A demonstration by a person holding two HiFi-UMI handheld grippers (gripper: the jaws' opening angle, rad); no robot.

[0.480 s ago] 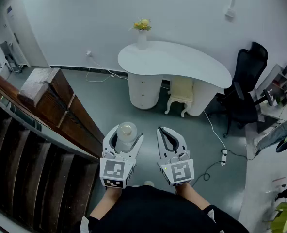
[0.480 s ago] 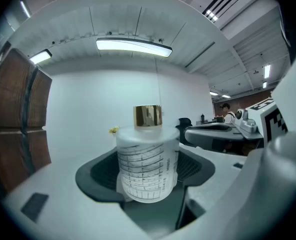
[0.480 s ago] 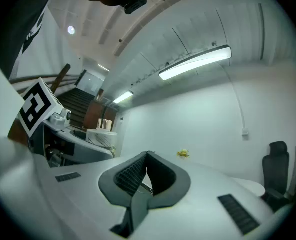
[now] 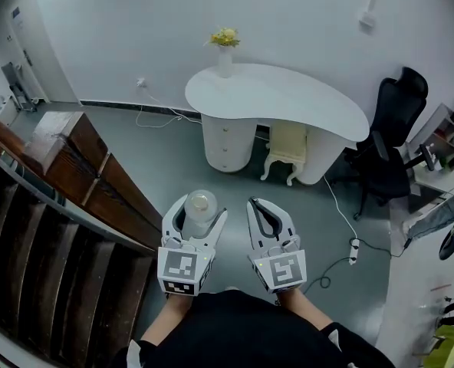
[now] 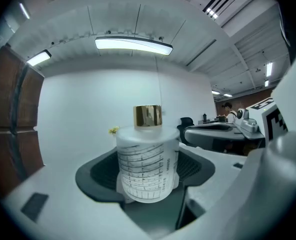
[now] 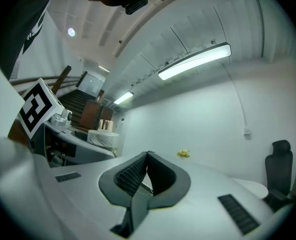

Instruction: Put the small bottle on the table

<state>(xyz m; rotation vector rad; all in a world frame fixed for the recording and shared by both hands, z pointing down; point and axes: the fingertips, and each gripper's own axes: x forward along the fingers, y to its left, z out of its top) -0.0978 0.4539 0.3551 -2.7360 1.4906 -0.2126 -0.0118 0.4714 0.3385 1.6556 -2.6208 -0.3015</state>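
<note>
A small frosted bottle [image 5: 147,164] with a gold cap [image 5: 147,115] and printed lines stands upright between the dark pads of my left gripper [image 5: 145,171], which is shut on it. In the head view the bottle [image 4: 199,210] shows from above in the left gripper [image 4: 194,219], held over the grey floor. My right gripper [image 4: 267,215] is beside it, jaws shut with nothing between them; its pads [image 6: 138,176] meet in the right gripper view. The white curved table [image 4: 281,98] stands ahead, across the floor.
A white vase with yellow flowers [image 4: 225,50] sits on the table's left end. A cream stool [image 4: 286,150] is under the table, a black office chair [image 4: 392,144] to the right. A wooden stair rail [image 4: 81,175] runs at the left. A power strip [image 4: 353,248] lies on the floor.
The view has shifted slightly; the stair rail and post sit a little lower left. Both grippers hold the same pose, bottle still gripped.
</note>
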